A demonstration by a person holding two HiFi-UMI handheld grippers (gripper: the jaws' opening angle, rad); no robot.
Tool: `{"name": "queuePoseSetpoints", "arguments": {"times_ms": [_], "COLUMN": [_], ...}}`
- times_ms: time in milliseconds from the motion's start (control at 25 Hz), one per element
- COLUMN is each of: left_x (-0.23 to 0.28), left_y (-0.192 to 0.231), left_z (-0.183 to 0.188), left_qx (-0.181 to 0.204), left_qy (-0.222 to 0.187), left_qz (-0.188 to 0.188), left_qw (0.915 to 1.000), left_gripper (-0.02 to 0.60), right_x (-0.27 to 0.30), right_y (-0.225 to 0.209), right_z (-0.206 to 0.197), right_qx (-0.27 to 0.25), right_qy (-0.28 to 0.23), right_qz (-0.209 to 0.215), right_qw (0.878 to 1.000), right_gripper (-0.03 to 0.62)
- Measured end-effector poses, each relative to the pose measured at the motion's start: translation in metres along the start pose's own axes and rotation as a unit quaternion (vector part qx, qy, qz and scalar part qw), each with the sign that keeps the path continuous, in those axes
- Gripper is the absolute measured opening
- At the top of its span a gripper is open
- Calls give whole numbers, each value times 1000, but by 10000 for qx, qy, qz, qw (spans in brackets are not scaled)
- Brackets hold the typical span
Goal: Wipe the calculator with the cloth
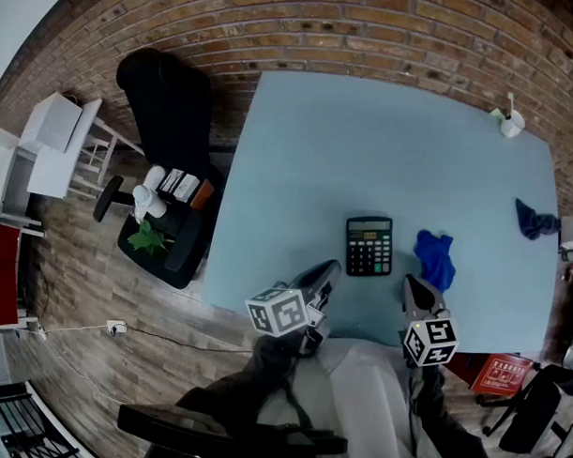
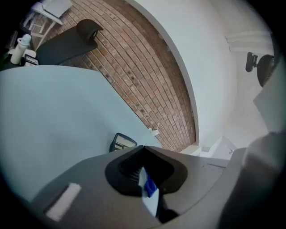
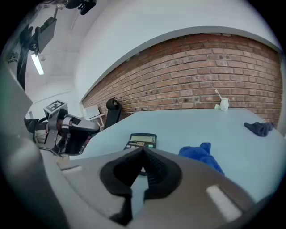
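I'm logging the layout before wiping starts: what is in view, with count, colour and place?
table: one, light blue, in front of the brick wall
calculator: one, black, on the table near its front edge
cloth: one, bright blue, bunched just right of the calculator
second cloth: one, dark blue, at the table's right edge
small container: one, white, table's far right corner
office chair: one, black, left of the table, items on its seat
left hand-held gripper: one, grey, shut and empty, just short of the calculator
right hand-held gripper: one, grey, shut and empty, near the cloth
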State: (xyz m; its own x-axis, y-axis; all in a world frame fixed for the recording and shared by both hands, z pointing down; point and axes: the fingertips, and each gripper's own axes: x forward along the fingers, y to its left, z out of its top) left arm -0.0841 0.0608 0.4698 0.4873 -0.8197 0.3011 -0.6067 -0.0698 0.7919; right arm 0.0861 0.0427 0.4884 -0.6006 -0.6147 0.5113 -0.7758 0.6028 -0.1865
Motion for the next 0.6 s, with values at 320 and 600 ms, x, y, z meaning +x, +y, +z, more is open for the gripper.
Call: {"name": "queuePoseSetpoints", "arguments": {"times_ms": [320, 600], "left_x": [13, 29], "left_y": [-3, -6], "left_z": [-8, -8], "left_qx": [-101, -49], "left_qy": [-2, 88], "left_qz": [16, -42], "left_qw": [9999, 9999], "left_gripper": [8, 8], "right_x": [-7, -6], "right_y": [-12, -28], "right_z": [-5, -3], "right_qx": [-113, 18], "right_qy": [109, 35], "right_qz": [36, -76], "right_qw": [9999, 10000], "right_gripper": [2, 2]}}
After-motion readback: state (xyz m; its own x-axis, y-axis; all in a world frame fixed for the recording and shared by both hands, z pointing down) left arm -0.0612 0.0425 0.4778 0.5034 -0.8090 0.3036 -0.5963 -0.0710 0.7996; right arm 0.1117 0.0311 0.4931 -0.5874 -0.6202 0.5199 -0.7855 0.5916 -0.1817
